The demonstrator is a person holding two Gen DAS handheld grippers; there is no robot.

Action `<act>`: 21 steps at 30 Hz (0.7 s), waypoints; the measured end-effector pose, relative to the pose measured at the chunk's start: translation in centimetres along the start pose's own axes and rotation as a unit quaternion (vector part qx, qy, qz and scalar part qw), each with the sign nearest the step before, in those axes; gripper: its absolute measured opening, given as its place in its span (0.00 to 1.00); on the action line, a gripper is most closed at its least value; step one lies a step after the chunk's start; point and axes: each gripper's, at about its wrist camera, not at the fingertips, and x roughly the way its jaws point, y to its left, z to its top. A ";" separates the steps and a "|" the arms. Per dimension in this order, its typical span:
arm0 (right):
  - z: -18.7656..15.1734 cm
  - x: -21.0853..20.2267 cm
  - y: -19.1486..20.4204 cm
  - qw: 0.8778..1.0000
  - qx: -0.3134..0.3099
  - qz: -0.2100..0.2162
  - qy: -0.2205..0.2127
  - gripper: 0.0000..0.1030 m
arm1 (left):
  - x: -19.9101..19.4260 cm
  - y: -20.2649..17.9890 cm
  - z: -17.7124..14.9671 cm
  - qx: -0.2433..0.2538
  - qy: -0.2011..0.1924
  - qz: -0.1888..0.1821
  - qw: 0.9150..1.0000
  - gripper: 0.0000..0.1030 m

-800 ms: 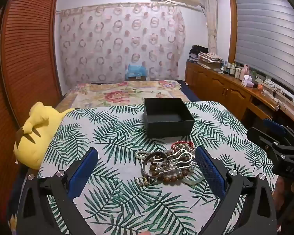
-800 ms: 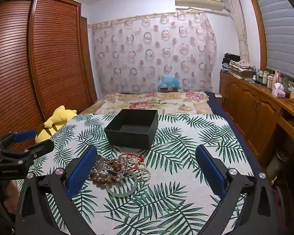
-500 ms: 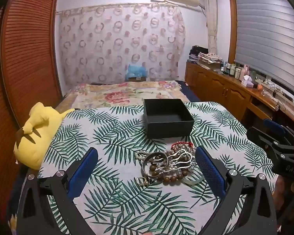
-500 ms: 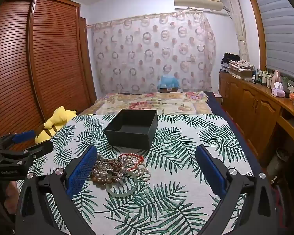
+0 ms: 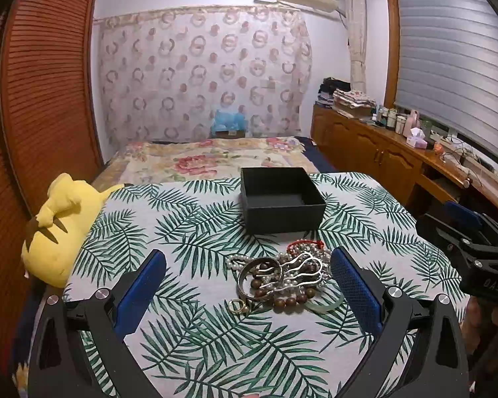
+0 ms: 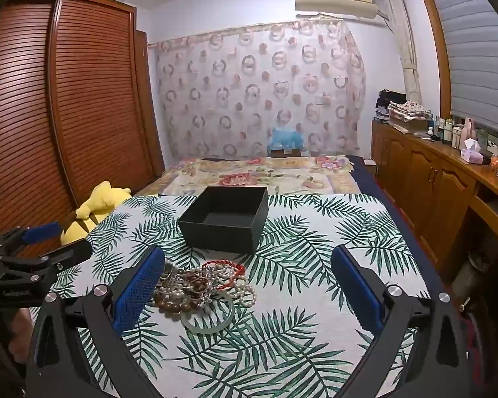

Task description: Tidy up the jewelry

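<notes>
both my left gripper (image 5: 247, 287) and right gripper (image 6: 247, 287) gaped wide; only the left view showed the gold ring (image 5: 236, 305) beside the tangled bead pile (image 5: 284, 278), near the square black box (image 5: 282, 199).

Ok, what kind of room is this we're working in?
A bedroom, most likely: a bed with a floral cover lies behind the table, louvred wardrobe doors line the left wall, and a curtain hangs behind.

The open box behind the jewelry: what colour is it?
The box is black, clearest in the right wrist view.
</notes>
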 end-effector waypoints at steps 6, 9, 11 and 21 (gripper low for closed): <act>0.0 0.0 0.0 1.000 -0.001 0.000 0.000 0.98 | 0.0 -0.1 0.2 0.001 0.001 0.001 1.000 0.93; 0.0 0.0 0.0 1.000 0.000 0.000 0.000 0.98 | 0.0 -0.1 0.2 0.001 0.001 0.000 1.000 0.93; 0.0 -0.1 0.0 1.000 0.000 0.000 0.000 0.98 | 0.0 -0.1 0.2 0.001 0.001 0.001 1.000 0.93; 0.0 -0.1 0.1 1.000 0.000 0.000 -0.001 0.98 | -0.7 -0.4 0.5 0.004 -0.004 0.000 1.000 0.93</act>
